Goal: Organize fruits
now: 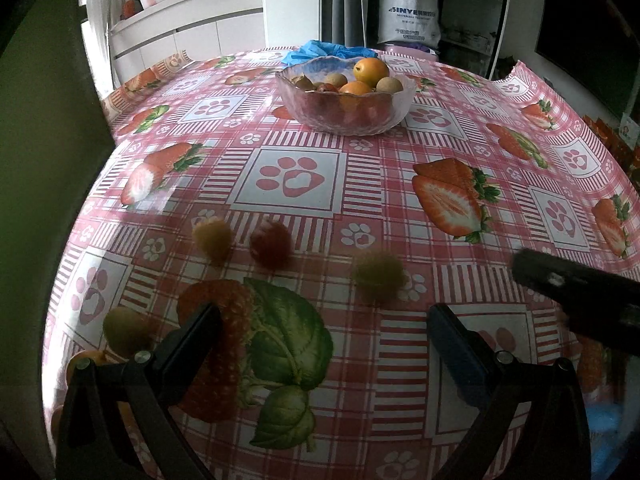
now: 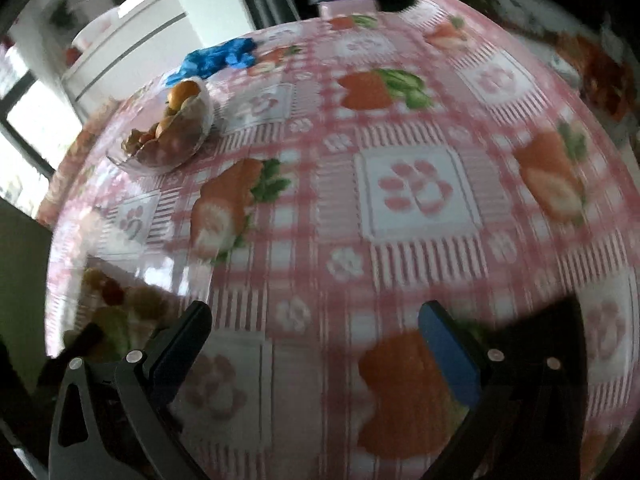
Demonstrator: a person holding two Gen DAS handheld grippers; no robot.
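Kitchen counter (image 1: 296, 184), strawberry-print cloth. Left tool (image 1: 324, 340): released, empty. Right tool (image 2: 316, 344): released, empty. Loose fruits: three spiky ones just ahead, red one (image 1: 270, 245) central; glass bowl (image 1: 346, 96) far ahead. Advice: straddle one fruit squarely, clench gently.

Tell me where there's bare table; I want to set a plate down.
Free: the wide stretch between the glass bowl and the loose fruits, plus the cloth right of the bowl. Crowded: the near-left corner, where the fruits cluster by the left gripper.
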